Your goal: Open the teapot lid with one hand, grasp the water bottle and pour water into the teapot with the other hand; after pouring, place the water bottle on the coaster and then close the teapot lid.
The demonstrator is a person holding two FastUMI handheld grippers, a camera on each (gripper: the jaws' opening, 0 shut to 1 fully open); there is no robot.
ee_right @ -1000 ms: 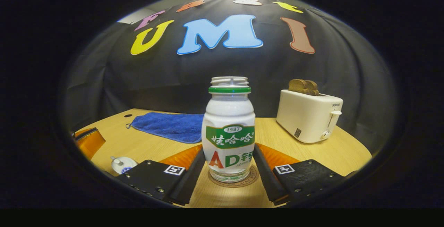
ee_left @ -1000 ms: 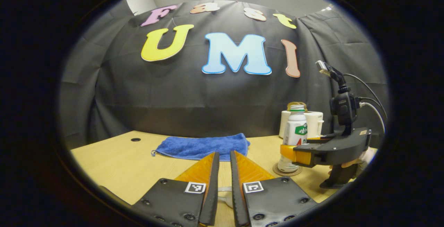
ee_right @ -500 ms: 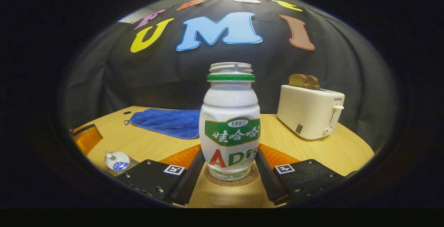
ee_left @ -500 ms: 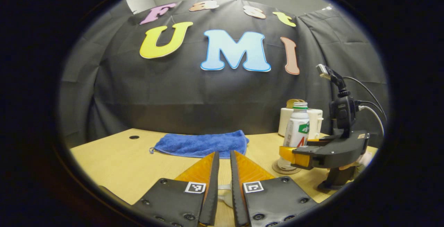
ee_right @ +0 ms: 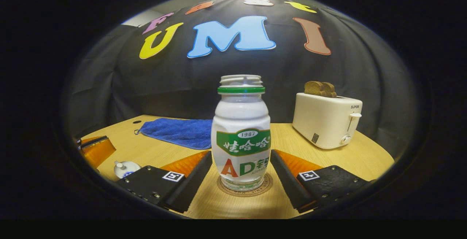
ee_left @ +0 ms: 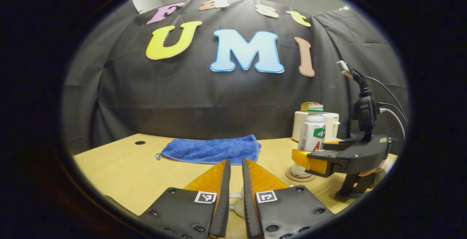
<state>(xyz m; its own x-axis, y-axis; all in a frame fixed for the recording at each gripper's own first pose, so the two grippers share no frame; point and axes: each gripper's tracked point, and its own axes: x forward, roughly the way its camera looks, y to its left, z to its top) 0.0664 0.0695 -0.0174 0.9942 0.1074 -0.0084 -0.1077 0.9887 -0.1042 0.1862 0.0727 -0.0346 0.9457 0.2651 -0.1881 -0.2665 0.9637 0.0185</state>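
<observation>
In the right gripper view, the bottle [ee_right: 241,133] stands on the coaster [ee_right: 243,189] between the right claw's [ee_right: 241,175] fingers, clear of both. Beyond it to the left lies the towel [ee_right: 178,132]; to the right stands the toaster [ee_right: 325,119], with toast [ee_right: 320,88] in it. The lid [ee_right: 126,168] is low to the left.

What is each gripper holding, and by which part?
Right gripper: nothing, open around the water bottle. Left gripper: closed on a white piece, likely the teapot lid; part unclear.
</observation>
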